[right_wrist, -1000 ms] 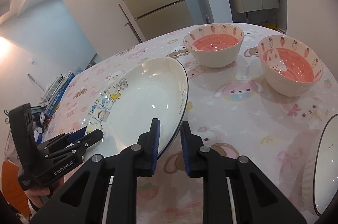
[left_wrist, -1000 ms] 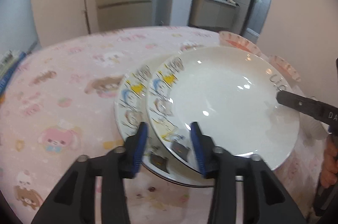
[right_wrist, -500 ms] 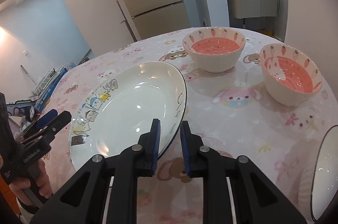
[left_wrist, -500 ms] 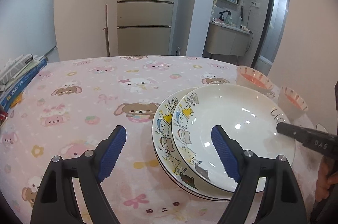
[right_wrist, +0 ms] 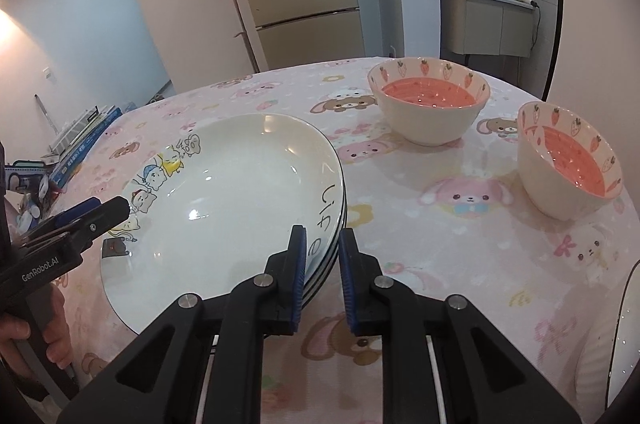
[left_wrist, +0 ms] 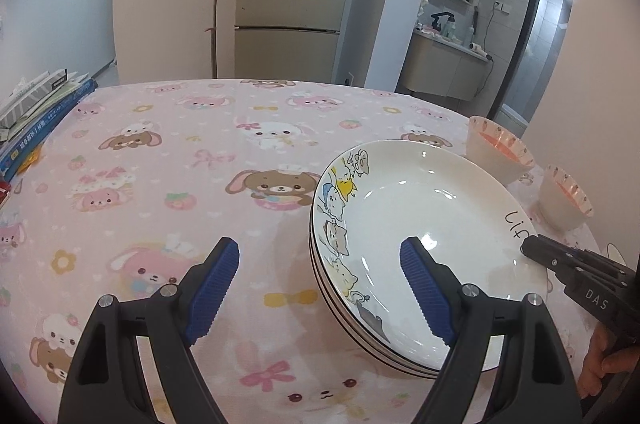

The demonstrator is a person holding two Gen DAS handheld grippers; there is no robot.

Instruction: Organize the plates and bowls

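Now my left gripper [left_wrist: 318, 288] gapes empty while my right gripper [right_wrist: 322, 278] pinches the top plate [right_wrist: 224, 199]; tugging sideways could skew the stack.

The table [right_wrist: 460, 244], under a pink cartoon cloth, bears stacked plates [right_wrist: 224, 199]; two strawberry bowls [right_wrist: 430, 103]; books [left_wrist: 36, 111].

Plates stacked, bowls beside them

The plate stack [right_wrist: 224, 191] sits on the tabletop [right_wrist: 440, 244]; two bowls [right_wrist: 430, 103] [right_wrist: 568, 163] stand to its right, apart.
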